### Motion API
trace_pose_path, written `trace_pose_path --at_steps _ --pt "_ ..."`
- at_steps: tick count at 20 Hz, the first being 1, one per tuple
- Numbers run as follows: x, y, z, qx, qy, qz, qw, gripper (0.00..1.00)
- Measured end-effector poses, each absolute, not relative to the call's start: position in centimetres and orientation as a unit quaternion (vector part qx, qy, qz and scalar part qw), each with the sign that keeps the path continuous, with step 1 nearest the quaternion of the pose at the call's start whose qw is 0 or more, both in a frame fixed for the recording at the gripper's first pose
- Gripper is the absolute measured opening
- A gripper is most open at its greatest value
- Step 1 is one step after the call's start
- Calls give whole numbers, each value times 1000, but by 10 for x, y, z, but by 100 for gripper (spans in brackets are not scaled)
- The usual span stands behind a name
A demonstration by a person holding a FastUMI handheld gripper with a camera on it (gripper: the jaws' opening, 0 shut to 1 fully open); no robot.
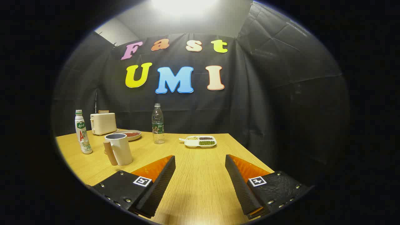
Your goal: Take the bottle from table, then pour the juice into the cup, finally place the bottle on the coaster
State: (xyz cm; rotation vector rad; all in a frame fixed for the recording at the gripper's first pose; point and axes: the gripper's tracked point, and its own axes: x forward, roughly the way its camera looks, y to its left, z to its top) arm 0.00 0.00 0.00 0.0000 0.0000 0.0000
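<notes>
Claw (200, 159) released, fingers spread wide over bare counter (200, 187), nothing between them. Clear bottle (158, 123) upright well beyond the fingers, near the counter's far edge. White cup (120, 149) with a wooden handle stands ahead of the left finger. White labelled bottle (82, 132) further left. Toaster (103, 123) and plate (131, 135) behind the cup. Divided tray (200, 141) right of the clear bottle.

Wood-grain table (200, 175); clear plastic bottle (158, 124); glossy cup (120, 148).
</notes>
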Motion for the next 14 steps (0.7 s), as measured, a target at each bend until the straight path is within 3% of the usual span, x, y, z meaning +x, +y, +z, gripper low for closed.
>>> trace_pose_path --at_steps 14 --pt "20 -2 6 7 3 -4 1000 97"
